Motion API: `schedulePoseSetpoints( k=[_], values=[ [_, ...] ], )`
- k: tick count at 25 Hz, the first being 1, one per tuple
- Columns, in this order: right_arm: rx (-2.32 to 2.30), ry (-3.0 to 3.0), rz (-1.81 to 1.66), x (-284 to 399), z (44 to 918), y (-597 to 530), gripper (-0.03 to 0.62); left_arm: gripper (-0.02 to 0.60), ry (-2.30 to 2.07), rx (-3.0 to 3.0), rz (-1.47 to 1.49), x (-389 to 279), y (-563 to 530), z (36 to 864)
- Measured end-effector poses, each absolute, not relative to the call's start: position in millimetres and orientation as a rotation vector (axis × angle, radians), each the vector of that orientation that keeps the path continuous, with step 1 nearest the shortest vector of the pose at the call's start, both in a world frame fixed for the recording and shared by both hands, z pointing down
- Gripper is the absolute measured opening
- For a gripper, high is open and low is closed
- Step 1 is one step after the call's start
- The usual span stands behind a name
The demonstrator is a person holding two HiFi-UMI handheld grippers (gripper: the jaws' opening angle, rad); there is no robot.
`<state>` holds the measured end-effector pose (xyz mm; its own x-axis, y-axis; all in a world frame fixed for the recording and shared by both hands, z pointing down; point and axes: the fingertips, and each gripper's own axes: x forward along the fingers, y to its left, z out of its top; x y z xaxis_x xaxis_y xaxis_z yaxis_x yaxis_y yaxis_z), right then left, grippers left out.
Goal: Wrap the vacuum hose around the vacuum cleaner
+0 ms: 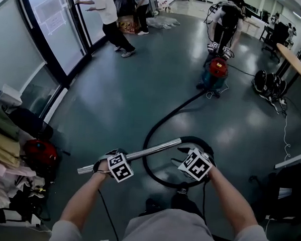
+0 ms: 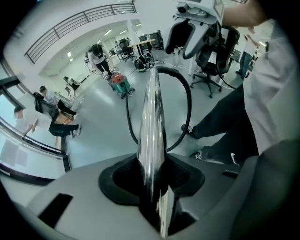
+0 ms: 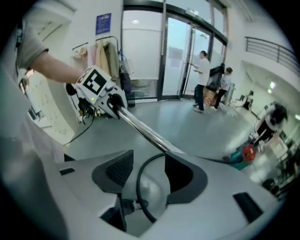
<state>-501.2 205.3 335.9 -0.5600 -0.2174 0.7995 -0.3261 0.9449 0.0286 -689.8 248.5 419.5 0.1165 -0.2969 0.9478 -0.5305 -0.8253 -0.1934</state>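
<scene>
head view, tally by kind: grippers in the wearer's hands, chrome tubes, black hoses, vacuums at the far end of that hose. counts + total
grippers: 2 (left gripper, right gripper)
chrome tube: 1
black hose: 1
vacuum cleaner: 1
total: 5
</scene>
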Motion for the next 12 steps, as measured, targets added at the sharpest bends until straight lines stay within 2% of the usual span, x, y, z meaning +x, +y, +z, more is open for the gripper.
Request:
schedulePoseSetpoints(
  k=[8,12],
  values=[
    [0.551,-2.342,0.58,-485.3,359.5,161.6,0.198,0.16,-1.008,2.047,1.55,-634.4,217.5,429.3],
    [0.629,-2.39,0.946,-493.5,375.6,125.2,0.209,0.16,-1.055,1.968,1.466,-601.8,205.9,443.8]
  ],
)
